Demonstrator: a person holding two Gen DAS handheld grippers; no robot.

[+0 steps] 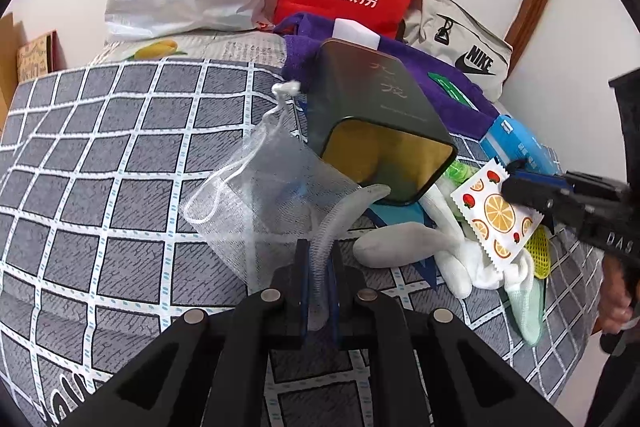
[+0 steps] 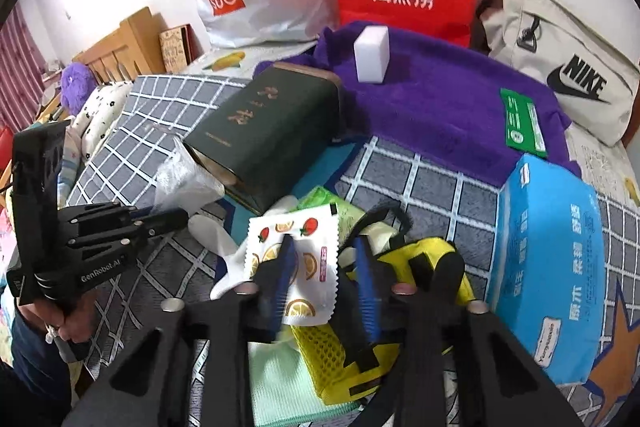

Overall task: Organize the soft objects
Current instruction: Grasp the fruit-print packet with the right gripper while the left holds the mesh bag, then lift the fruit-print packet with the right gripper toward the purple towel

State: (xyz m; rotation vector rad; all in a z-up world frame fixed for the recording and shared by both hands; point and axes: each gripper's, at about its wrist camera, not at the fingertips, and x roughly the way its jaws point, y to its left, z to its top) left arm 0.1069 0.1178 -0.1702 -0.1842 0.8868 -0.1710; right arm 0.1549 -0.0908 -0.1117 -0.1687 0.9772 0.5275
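— Between the left claw's (image 1: 318,263) clenched fingers sat the mesh pouch's (image 1: 272,187) rim, probably to keep it open.
— And the right claw (image 2: 326,247)?
— Released, straddling the fruit-print sachet (image 2: 294,267) directly ahead, likely the pouch's next item.

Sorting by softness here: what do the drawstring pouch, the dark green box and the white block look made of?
Drawstring pouch: sheer white mesh fabric; the bedcover shows through it. Dark green box: likely metal tin, with its rigid edges and glossy gold-toned interior. White block: probably matte foam sponge, though that is uncertain.
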